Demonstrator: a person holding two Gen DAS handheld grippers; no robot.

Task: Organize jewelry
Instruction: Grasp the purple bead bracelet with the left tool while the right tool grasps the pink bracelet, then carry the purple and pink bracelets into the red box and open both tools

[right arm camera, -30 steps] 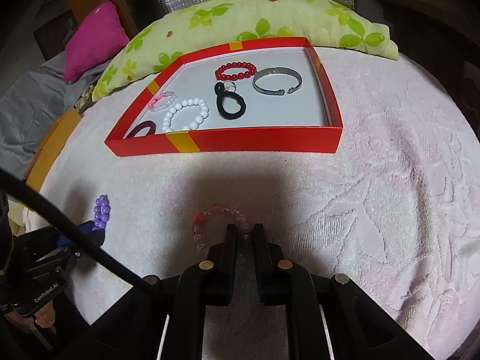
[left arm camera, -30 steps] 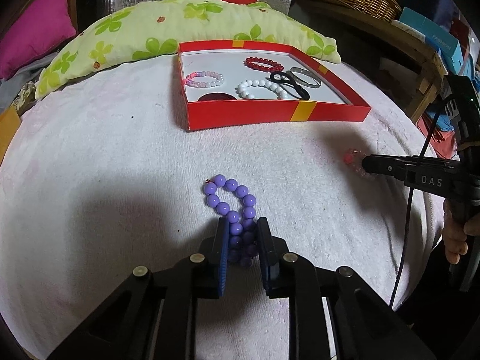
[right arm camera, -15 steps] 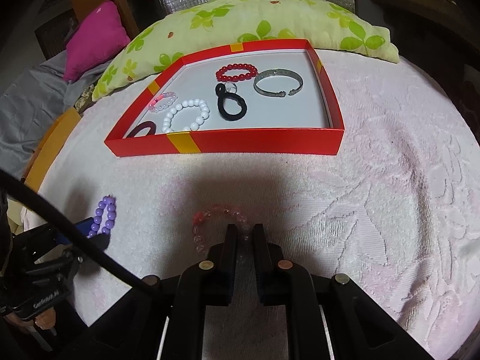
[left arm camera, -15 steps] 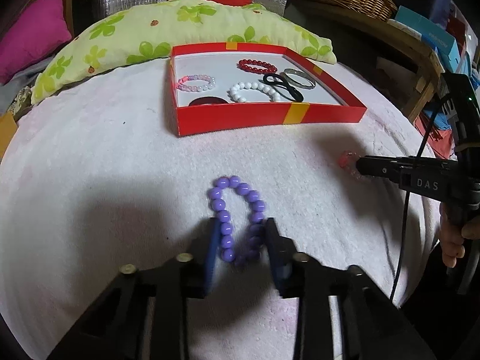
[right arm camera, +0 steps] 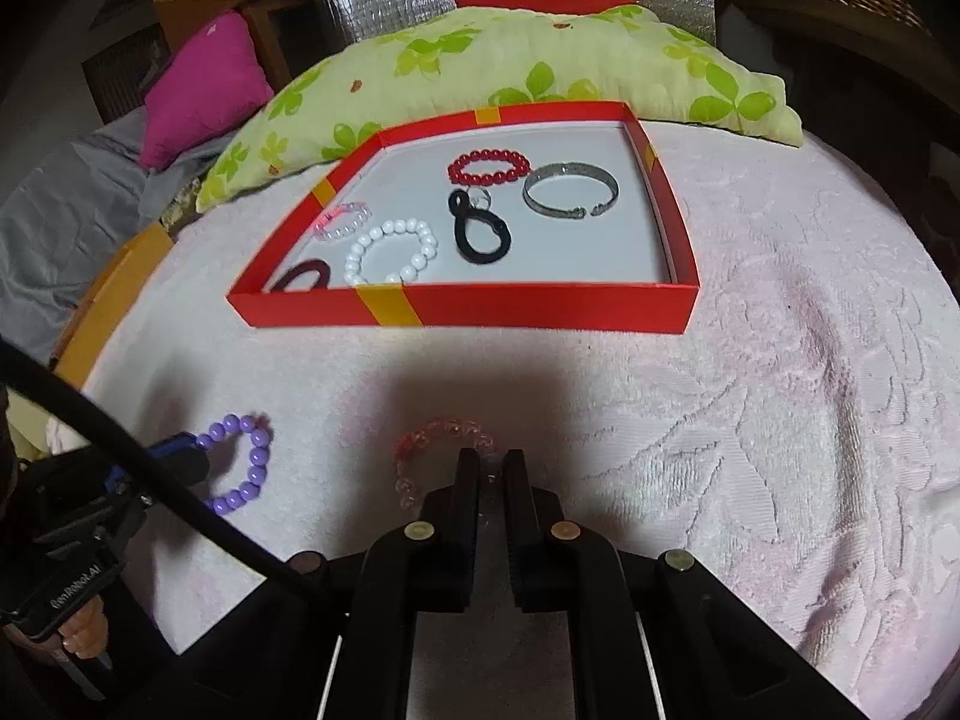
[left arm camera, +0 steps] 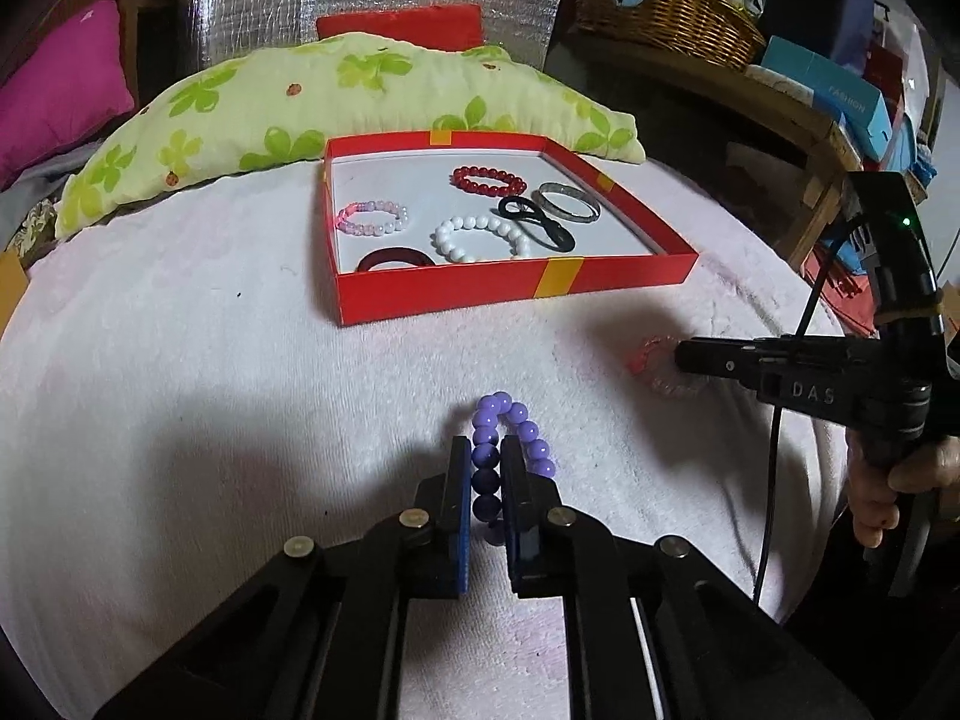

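Observation:
My left gripper (left arm camera: 486, 450) is shut on a purple bead bracelet (left arm camera: 501, 420), holding one side of the loop; the rest hangs out to the right. It also shows in the right wrist view (right arm camera: 246, 468). My right gripper (right arm camera: 491, 459) is shut on a clear pink bead bracelet (right arm camera: 432, 438) that lies on the white towel (right arm camera: 780, 420); it also shows in the left wrist view (left arm camera: 654, 360). A red box (left arm camera: 600, 282) ahead holds several bracelets, a black hair tie (left arm camera: 537, 222) and a silver bangle (right arm camera: 570, 189).
A green flowered pillow (left arm camera: 360, 96) lies behind the box. A magenta cushion (right arm camera: 204, 84) sits far left. A wicker basket (left arm camera: 666, 18) and blue boxes (left arm camera: 840, 90) stand on wooden furniture at the right.
My left gripper opened around the purple bracelet, then closed again on one side of its loop. The right gripper stayed still, shut on the pink bracelet.

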